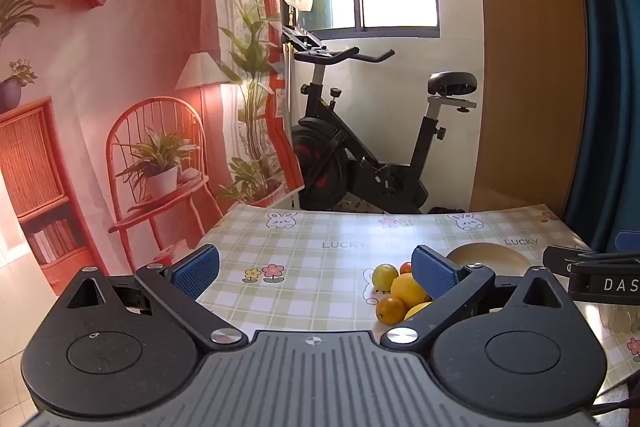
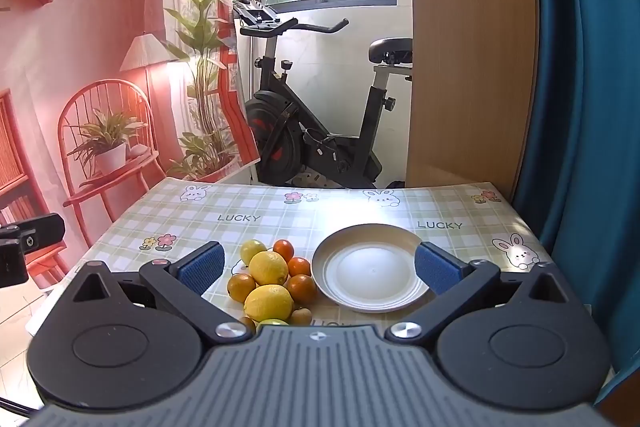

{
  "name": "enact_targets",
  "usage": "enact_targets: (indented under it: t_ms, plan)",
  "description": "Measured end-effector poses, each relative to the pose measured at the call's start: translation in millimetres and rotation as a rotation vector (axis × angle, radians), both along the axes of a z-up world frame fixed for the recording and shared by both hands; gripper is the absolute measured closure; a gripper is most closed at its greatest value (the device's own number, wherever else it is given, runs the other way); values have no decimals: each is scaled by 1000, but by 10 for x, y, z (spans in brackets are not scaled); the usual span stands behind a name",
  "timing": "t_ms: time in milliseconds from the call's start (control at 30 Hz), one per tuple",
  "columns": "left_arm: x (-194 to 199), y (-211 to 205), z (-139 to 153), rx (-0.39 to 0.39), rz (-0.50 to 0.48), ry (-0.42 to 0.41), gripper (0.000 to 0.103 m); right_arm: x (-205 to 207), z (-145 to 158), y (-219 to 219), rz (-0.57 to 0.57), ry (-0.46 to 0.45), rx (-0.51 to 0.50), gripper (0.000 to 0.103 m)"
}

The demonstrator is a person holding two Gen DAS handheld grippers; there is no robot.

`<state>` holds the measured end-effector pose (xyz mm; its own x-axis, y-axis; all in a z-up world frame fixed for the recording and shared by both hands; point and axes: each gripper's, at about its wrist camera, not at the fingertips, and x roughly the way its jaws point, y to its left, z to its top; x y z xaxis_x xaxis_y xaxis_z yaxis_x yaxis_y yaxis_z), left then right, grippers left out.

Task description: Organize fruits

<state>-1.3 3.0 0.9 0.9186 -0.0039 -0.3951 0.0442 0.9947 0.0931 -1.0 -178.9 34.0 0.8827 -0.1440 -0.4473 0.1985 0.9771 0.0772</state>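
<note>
Claws: your left gripper (image 1: 316,271) and right gripper (image 2: 320,265) both gape at full spread, holding and touching nothing. Heap of yellow lemons and small oranges (image 2: 272,281) sits on the checked bunny-print tablecloth (image 2: 240,203), just left of the empty round white plate (image 2: 370,271). Far half of the cloth lies bare to its edge.

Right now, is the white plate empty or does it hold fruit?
Empty. The white plate shows only its bare surface; the lemons and oranges lie beside it on the tablecloth.
</note>
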Motion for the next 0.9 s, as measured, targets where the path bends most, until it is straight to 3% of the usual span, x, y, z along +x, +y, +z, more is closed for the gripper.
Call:
enact_targets:
  t_ms: [900]
  plan:
    - [29,14,-25,-10,14,19,0,-8,-46,-1,0,5,-9,0]
